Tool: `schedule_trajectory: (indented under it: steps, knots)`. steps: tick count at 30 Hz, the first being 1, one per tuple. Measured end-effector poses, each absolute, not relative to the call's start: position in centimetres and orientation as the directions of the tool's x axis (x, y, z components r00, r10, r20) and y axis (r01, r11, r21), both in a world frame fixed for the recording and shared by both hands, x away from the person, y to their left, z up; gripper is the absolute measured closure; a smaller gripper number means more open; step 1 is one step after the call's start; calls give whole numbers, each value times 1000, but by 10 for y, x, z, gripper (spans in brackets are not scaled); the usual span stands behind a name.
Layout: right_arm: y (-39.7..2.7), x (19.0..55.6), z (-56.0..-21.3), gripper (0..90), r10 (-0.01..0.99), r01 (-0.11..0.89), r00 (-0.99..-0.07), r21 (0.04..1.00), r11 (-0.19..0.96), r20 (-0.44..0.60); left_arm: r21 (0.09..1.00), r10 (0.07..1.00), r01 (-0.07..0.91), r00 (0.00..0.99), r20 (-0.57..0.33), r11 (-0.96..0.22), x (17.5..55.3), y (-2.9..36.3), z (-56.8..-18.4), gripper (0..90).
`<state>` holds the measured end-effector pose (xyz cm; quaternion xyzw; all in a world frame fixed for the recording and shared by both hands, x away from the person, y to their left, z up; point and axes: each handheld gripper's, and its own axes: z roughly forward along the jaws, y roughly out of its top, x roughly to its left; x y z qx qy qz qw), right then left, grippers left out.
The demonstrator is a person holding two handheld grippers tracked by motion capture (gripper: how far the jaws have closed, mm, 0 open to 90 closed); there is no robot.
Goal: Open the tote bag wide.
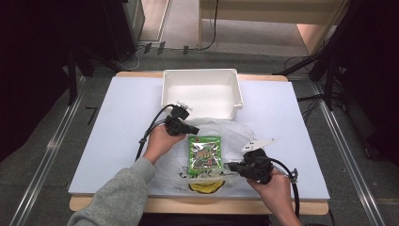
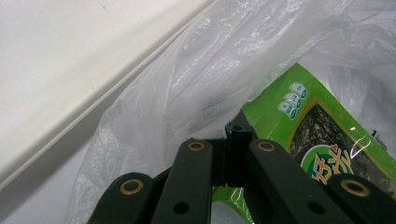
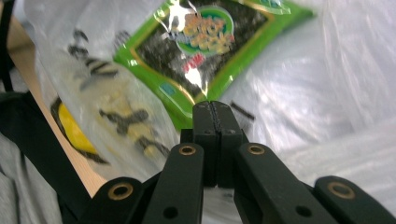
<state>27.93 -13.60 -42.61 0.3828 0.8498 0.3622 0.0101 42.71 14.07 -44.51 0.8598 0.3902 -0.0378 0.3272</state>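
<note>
A thin white plastic bag (image 1: 235, 132) lies on the white table top, with a yellow and black print at its near end. A green snack packet (image 1: 204, 151) rests at the bag's middle, its lower end under the printed film. My left gripper (image 1: 194, 128) is at the packet's far left corner, jaws closed and seemingly pinching bag film (image 2: 210, 60) beside the packet (image 2: 317, 126). My right gripper (image 1: 231, 165) is at the packet's near right corner. Its tip (image 3: 212, 107) is closed tight against the packet's edge (image 3: 205, 42), apparently on the film (image 3: 327, 93).
A white rectangular bin (image 1: 200, 71) stands just behind the bag, its wall (image 2: 70, 70) close to my left gripper (image 2: 238, 128). The table's wooden front edge (image 1: 197, 205) runs just below the bag. Dark stands and cables flank the table.
</note>
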Motion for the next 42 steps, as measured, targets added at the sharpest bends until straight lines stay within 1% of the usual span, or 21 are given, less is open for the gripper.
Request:
schedule_trajectory:
  steps: [8,14,22,26,32,34,37,42]
  knots:
    - [-113,290,-420,900,622,626,-731,637,449,280,530,648,698,691,-321,-481,427,140,-445,900]
    - [-95,286,-425,900,585,616,-755,625,478,296,525,649,700,690,-321,-484,426,138,-445,900]
    - [-98,268,-441,900,575,623,-759,597,505,306,526,652,700,688,-318,-482,425,137,-442,900]
    - [-97,256,-450,900,577,635,-755,567,524,312,523,653,701,688,-315,-485,425,138,-441,900]
    - [-95,250,-466,900,571,642,-757,530,555,318,530,657,701,685,-315,-477,424,141,-438,900]
    - [-96,250,-468,900,567,649,-751,536,540,338,531,654,699,688,-314,-480,424,142,-436,900]
    - [-95,250,-468,900,564,648,-753,534,543,340,541,654,697,687,-317,-470,422,142,-431,899]
    - [-92,249,-466,900,553,617,-776,547,567,302,560,651,690,690,-317,-458,419,144,-424,873]
